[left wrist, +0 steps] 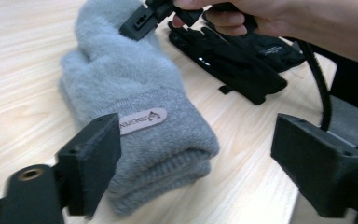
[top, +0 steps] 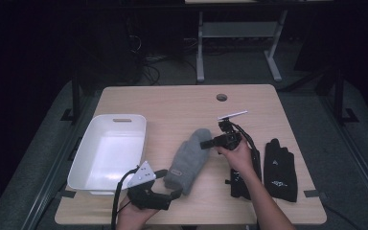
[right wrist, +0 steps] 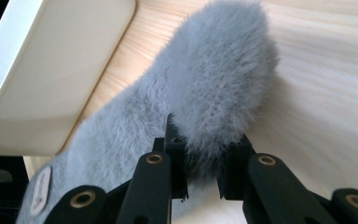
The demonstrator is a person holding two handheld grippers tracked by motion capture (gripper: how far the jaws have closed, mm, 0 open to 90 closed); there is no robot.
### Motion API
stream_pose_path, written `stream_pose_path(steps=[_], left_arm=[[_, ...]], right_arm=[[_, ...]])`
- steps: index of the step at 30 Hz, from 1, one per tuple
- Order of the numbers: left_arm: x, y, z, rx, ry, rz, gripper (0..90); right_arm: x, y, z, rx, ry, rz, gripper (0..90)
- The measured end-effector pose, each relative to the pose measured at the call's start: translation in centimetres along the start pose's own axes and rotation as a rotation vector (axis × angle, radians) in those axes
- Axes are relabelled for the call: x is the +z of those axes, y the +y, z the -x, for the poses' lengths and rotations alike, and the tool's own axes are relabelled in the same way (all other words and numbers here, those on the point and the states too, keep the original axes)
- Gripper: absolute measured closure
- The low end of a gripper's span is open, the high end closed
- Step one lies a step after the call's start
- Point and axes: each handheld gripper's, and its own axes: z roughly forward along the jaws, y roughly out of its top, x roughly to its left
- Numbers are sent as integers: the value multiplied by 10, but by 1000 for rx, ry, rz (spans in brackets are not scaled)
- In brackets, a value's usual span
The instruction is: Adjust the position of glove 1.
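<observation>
Right gripper point(top: 210, 143) had its jaws pinched on the fluffy tip of the grey mitten point(top: 188, 160), which lay flat on the desk point(top: 182, 103) just beside the white tub point(top: 109, 152). Left gripper point(top: 168, 190) stood open, its jaws straddling the mitten's ribbed cuff without pressing it. Soft, light and limp, the mitten would likely sag and fold when lifted, so a hold at both ends looked wise. Black gloves point(top: 280, 168) lay on the far side of the mitten from the tub.
</observation>
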Motion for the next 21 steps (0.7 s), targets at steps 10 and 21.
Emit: stream_pose_path(steps=[10,21], left_arm=[[20,20,-5,-49,-24,-40,214],[49,29,-34,-223,70,-122,235]], right_arm=[[-24,-21,16,10,-39,30,769],[-29,-32,28,-23,-51,53,770]])
